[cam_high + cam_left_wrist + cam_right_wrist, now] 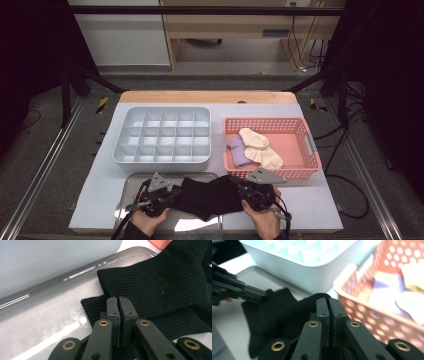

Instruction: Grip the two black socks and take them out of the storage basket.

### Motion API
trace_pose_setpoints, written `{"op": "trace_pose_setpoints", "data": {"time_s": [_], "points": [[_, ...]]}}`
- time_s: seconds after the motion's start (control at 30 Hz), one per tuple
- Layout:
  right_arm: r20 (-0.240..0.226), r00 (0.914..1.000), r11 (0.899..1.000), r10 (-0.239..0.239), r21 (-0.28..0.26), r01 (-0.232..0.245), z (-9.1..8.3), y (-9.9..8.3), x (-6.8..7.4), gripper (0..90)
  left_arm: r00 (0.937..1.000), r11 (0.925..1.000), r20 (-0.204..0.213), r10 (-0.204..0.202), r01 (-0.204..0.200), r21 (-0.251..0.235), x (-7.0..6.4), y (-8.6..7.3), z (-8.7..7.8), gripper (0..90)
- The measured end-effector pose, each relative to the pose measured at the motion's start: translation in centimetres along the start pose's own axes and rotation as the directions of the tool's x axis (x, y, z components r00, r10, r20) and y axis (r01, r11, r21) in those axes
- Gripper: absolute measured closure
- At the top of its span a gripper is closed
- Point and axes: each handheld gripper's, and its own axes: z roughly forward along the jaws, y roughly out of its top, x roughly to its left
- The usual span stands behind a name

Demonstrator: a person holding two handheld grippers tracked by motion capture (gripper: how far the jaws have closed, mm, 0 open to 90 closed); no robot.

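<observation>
A black sock is stretched between both grippers over the metal tray at the table's front edge. My left gripper is shut on its left end; in the left gripper view the ribbed black sock lies folded above the tray floor, pinched by the left gripper. My right gripper is shut on the right end; in the right gripper view the right gripper pinches the black sock, with the left gripper's jaws coming in from the left.
A grey divided organiser stands behind the tray. To its right a pink basket holds cream socks and a purple sock. The organiser and basket lie close ahead of the right gripper.
</observation>
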Motion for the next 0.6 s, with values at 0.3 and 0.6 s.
{"op": "trace_pose_setpoints", "data": {"time_s": [0.3, 0.6], "points": [[-0.051, 0.9977, 0.998, -0.044, 0.037, 0.046, 2.5, 0.8, 2.0, 87.1, 0.9999, 0.9986, -0.002, -0.014, 0.014, -0.051, 0.2, 0.2, -1.0, 86.8], [-0.059, 0.9978, 0.983, -0.029, 0.178, 0.039, 6.2, -0.4, 1.9, 77.5, 0.9997, 0.9998, -0.019, -0.018, 0.018, -0.009, 0.7, -0.1, -0.5, 86.7]]}}
